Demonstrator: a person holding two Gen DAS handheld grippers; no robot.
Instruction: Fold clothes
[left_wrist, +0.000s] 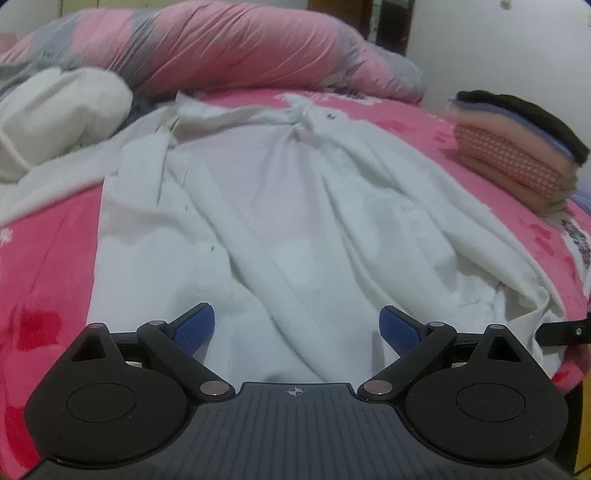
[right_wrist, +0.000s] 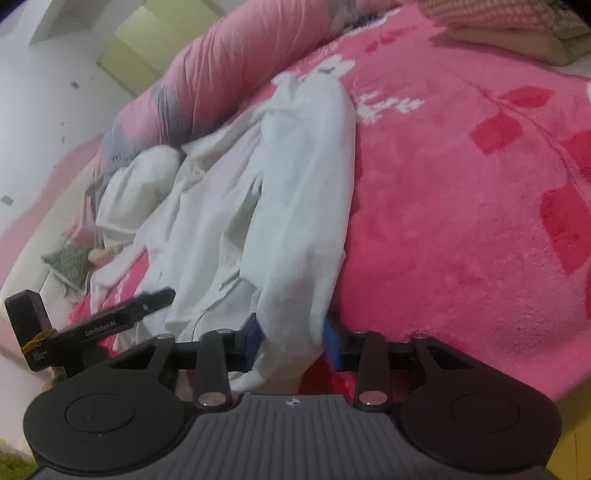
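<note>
A crumpled white garment (left_wrist: 295, 206) lies spread on the pink floral blanket (left_wrist: 44, 277), with its collar toward the far side. My left gripper (left_wrist: 297, 328) hovers over the garment's near hem, open wide, with nothing pinched between its blue pads (left_wrist: 195, 326). In the right wrist view the same white garment (right_wrist: 295, 192) runs away as a long bunched fold. My right gripper (right_wrist: 293, 343) is shut on the near end of that fold, and cloth fills the gap between the blue pads (right_wrist: 332, 347). One black finger of the left gripper (right_wrist: 147, 301) shows at the left.
A stack of folded clothes (left_wrist: 517, 162) sits at the far right of the bed. A rolled pink and grey quilt (left_wrist: 240, 44) lines the far side. A white bundle (left_wrist: 55, 110) lies at the far left. A green cushion (right_wrist: 70, 264) rests beyond the bed edge.
</note>
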